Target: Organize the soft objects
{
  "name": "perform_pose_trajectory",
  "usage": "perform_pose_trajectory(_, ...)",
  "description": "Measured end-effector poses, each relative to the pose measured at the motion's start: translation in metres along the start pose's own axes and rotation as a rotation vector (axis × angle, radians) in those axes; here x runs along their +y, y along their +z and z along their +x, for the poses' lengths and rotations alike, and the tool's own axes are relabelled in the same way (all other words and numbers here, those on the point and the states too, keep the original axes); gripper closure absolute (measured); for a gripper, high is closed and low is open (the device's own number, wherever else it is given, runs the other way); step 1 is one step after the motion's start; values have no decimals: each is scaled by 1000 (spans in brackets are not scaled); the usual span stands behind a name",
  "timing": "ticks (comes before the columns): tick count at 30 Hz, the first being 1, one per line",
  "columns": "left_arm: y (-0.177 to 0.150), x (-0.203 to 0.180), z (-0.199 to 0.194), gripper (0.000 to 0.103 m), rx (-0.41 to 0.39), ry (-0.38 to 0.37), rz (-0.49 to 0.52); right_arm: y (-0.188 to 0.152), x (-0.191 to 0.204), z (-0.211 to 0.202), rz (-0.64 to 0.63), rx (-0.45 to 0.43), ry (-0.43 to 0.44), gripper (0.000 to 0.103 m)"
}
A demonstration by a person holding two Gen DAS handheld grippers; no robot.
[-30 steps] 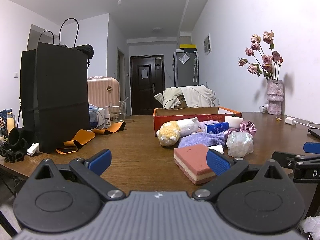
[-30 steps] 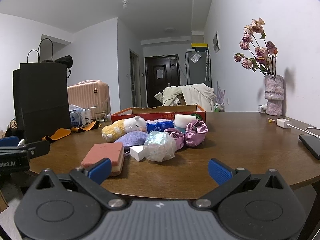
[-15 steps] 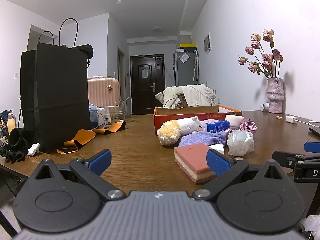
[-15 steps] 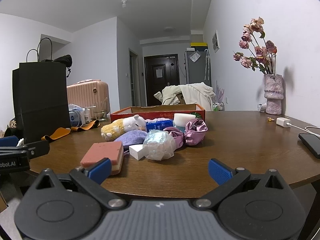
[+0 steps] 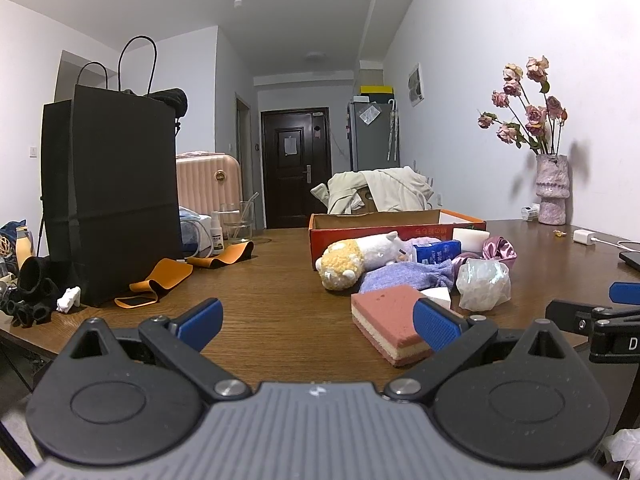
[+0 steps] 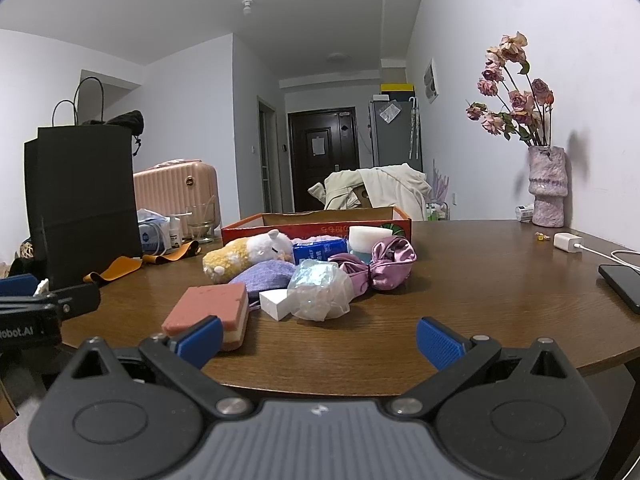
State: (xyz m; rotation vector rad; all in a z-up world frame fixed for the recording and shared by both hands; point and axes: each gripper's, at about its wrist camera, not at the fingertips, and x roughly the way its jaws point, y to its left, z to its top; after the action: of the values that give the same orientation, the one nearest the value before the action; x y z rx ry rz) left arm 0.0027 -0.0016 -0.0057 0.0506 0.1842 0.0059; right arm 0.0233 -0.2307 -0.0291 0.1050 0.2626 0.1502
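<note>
A pile of soft things lies mid-table before a red cardboard box [image 5: 396, 224] [image 6: 320, 226]: a pink layered sponge [image 5: 388, 322] [image 6: 210, 310], a yellow-white plush [image 5: 356, 258] [image 6: 248, 254], a purple knit cloth [image 5: 404, 274] [image 6: 266, 274], a clear plastic bundle [image 5: 482, 284] [image 6: 318, 290], a pink satin pouch [image 6: 386, 262], a white sponge [image 6: 366, 236] and a blue pack [image 6: 318, 250]. My left gripper [image 5: 316, 322] is open and empty, short of the pink sponge. My right gripper [image 6: 318, 338] is open and empty at the table's near edge.
A tall black paper bag [image 5: 110, 196] stands at the left with orange straps [image 5: 160, 280] beside it. A vase of dried roses [image 6: 546, 186], a white charger [image 6: 568, 240] and a phone [image 6: 624, 282] are on the right side. A pink suitcase [image 6: 176, 192] stands behind.
Both views have shifted only slightly; the pile looks a touch nearer. Both grippers stay open and empty.
</note>
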Motion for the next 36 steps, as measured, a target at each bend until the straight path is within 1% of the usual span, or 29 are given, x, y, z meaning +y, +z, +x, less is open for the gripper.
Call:
perform_pose_trajectory(10, -1, -2, -1, 0, 8, -2, 12, 0, 0, 0, 4, 10, 4, 0)
perform_pose_trajectory(16, -1, -4, 1, 0, 15, 0, 13, -3, 4, 4, -3, 27, 24, 0)
perform_pose_trajectory(21, 5, -2, 7, 0, 50, -9, 13, 1, 13, 13, -16, 44, 50, 0)
perform_pose_trajectory(24, 9, 4, 14, 0, 71, -1, -6, 4, 23, 24, -28, 55, 85, 0)
perform_pose_trajectory(26, 11, 9, 19, 0, 70, 0, -4, 5, 31, 36, -39, 77, 110, 0)
perform_pose_trajectory(30, 13, 17, 33, 0, 80, 60, 5, 6, 50, 63, -91, 123, 163, 1)
perform_pose_trajectory(33, 14, 26, 47, 0, 112, 74, -1, 7, 64, 88, -134, 157, 185, 2)
perform_pose_trajectory(35, 15, 31, 56, 0, 129, 78, -9, 7, 73, 102, -164, 181, 211, 9)
perform_pose_trajectory(36, 17, 34, 62, 0, 137, 75, -13, 7, 77, 109, -187, 196, 226, 17)
